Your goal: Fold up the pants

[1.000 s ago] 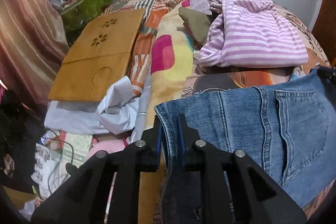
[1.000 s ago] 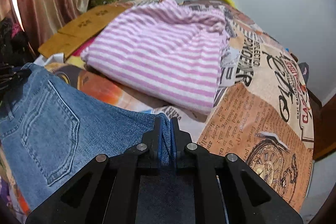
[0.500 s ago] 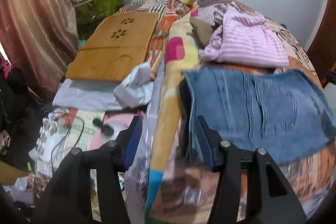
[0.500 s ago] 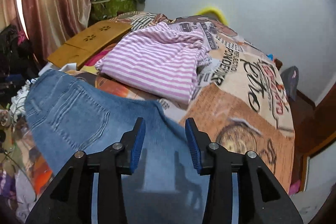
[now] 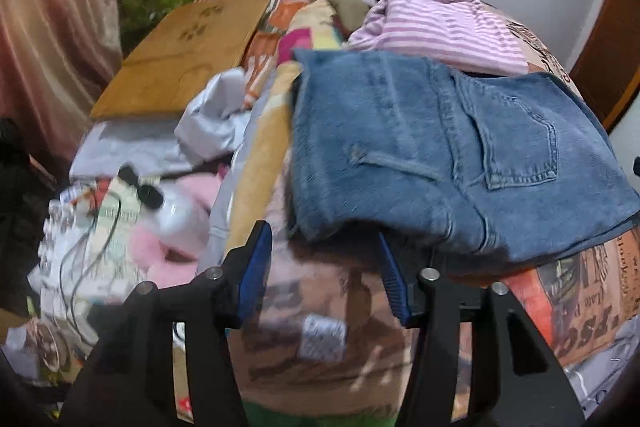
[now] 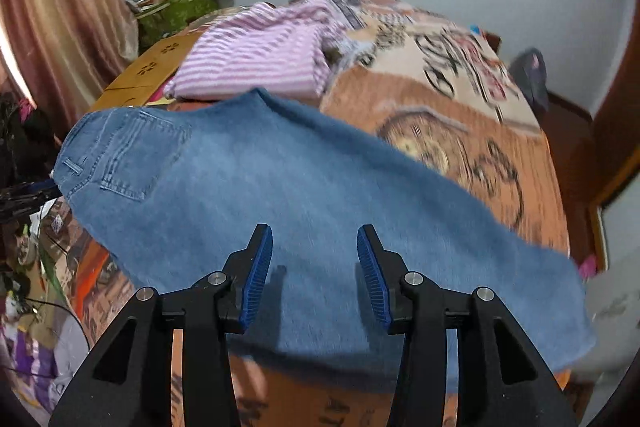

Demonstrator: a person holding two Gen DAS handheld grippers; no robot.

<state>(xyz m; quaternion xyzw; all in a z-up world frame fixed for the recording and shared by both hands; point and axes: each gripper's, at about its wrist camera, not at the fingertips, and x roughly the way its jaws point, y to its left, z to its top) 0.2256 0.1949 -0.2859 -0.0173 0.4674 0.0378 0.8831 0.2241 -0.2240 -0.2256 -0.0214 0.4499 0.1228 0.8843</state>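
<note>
Both tools, left (image 5: 326, 269) and right (image 6: 316, 271), gape empty; the folded blue denim pants (image 6: 280, 219) hide their own underlayers, edges motion-blurred.

Both wrist fisheyes look close and downward across the bed toward the far wall, the left from its left edge, sharing the folded blue denim pants (image 5: 432, 155) (image 6: 304, 211) and pink-striped garment (image 5: 440, 23) (image 6: 260, 63).

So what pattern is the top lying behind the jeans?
Pink-and-white stripes on the top; right wrist view shows it best.
</note>
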